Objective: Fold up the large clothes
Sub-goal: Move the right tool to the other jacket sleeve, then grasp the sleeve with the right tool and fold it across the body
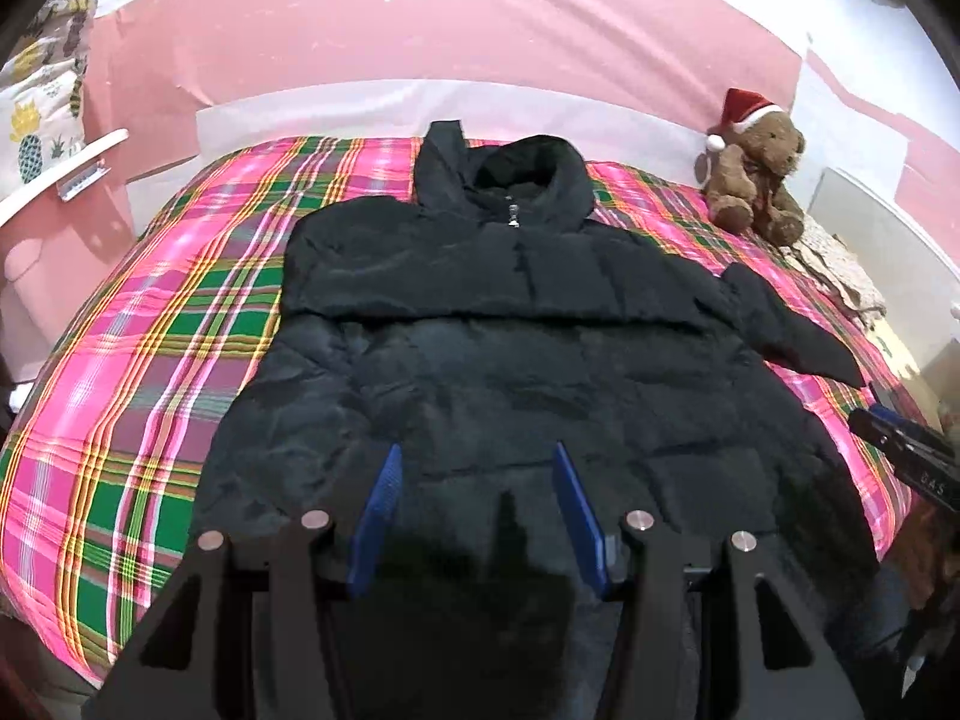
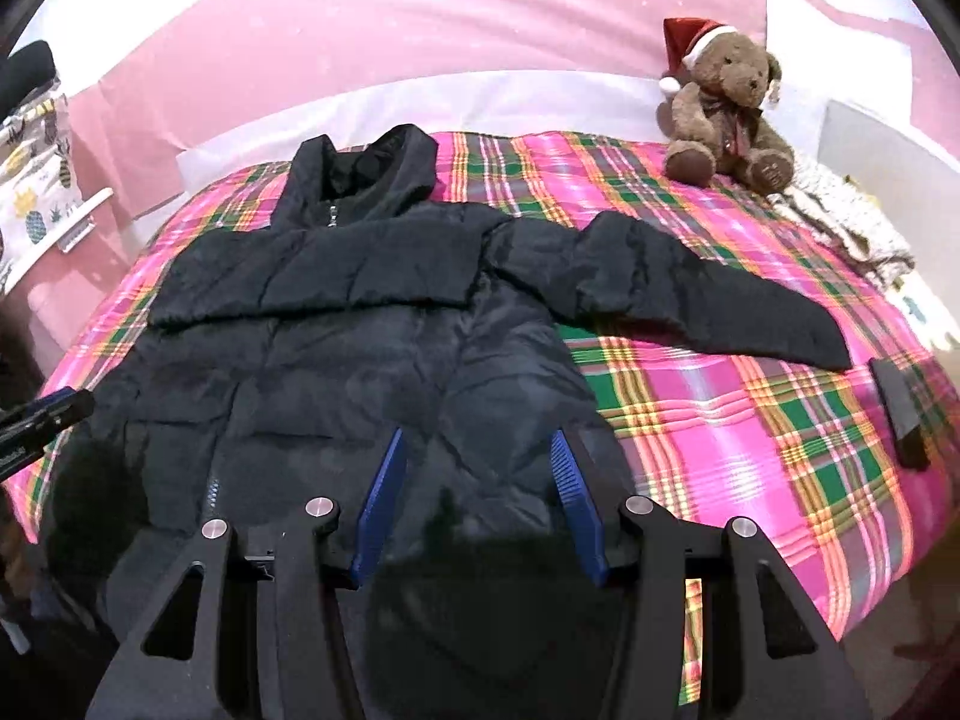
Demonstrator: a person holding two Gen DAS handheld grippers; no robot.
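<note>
Black puffer jacket (image 1: pixel 510 360) lies flat, front up, zipped, on the plaid bedspread (image 1: pixel 150 360); hood toward the pink headboard (image 1: pixel 420 30). 1 sleeve is folded across the jacket's chest, the other sleeve (image 2: pixel 708 294) stretches out sideways from the jacket over the spread. Left gripper (image 1: pixel 474 468) hangs above the jacket's lower hem area, jaws approx. half apart, nothing btwn them. Right gripper (image 2: pixel 474 456) likewise over the jacket's hem near its side edge, jaws half apart, empty. Teddy bear (image 2: pixel 720 114) w/ red Santa hat sits beyond the outstretched sleeve, near the headboard. A dark flat object (image 2: pixel 900 420) lies past the sleeve's cuff.
</note>
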